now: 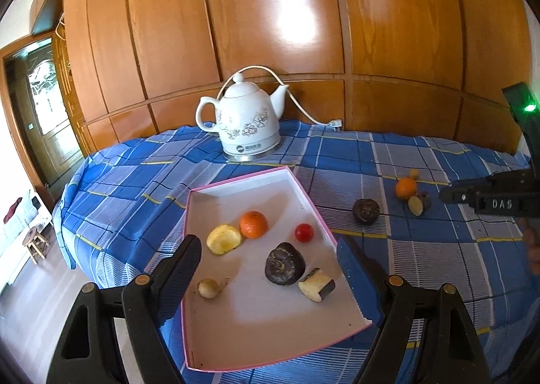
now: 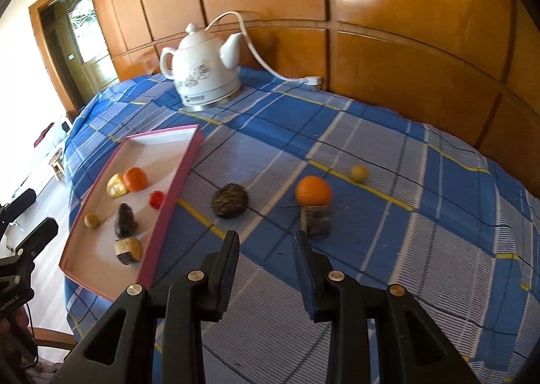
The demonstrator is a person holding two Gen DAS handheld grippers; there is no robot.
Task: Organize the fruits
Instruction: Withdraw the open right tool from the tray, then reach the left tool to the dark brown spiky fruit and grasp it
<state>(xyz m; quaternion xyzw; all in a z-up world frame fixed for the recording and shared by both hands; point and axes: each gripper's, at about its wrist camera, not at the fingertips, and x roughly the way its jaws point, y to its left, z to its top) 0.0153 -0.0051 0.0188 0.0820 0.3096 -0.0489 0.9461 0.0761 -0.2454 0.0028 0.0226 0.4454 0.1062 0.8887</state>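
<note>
On the left, the shallow pink-rimmed white cardboard box (image 1: pixel 236 313) lies on the blue plaid cloth (image 2: pixel 422 249) as the collecting place. It already holds six pieces: an orange, a yellow piece, a small red fruit, a dark round fruit, a small tan ball and a dark-skinned cut chunk. The left gripper (image 1: pixel 268 257) hangs over the box, jaws apart and empty, seemingly just waiting. To the right, loose on the cloth, lie a dark bristly round fruit (image 2: pixel 229 204), a bright orange mandarin (image 2: pixel 313 190) touching a dark-skinned cut chunk (image 2: pixel 317 222), and a small tan ball (image 2: pixel 358 173) farther off. The right gripper (image 2: pixel 266 249), jaws apart and empty, points between the dark fruit and the chunk, probably to fetch one.
</note>
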